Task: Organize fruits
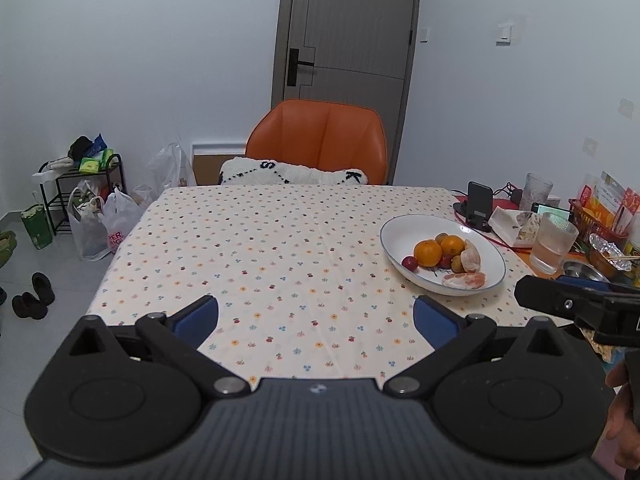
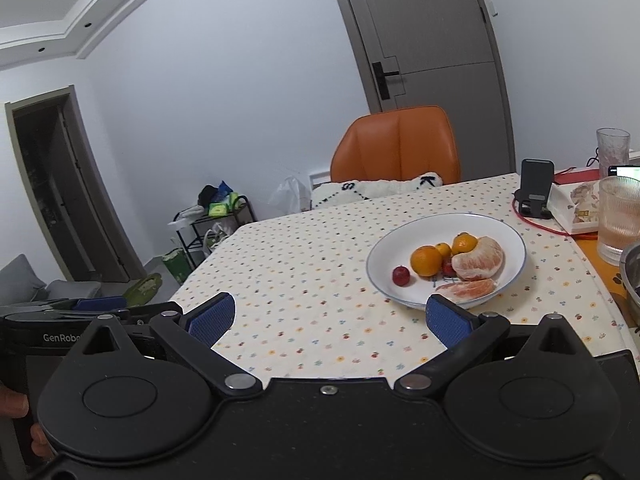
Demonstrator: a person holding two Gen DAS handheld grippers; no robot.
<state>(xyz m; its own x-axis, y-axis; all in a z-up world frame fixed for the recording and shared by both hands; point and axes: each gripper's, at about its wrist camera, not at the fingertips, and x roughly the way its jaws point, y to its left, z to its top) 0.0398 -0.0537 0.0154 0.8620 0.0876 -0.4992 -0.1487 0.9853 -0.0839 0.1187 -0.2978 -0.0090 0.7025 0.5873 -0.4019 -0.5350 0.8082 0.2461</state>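
Snack basket (image 1: 600, 216) and steel bowl (image 2: 632, 280), both cut by frame edges.

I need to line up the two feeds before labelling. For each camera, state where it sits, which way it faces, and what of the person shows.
Left wrist: on the left gripper, jaws open, facing across the table toward the orange chair; the right gripper and a hand show at right.
Right wrist: on the right gripper, jaws open, facing the plate of fruit; fingers at left.
Shared: plate, chair, door.
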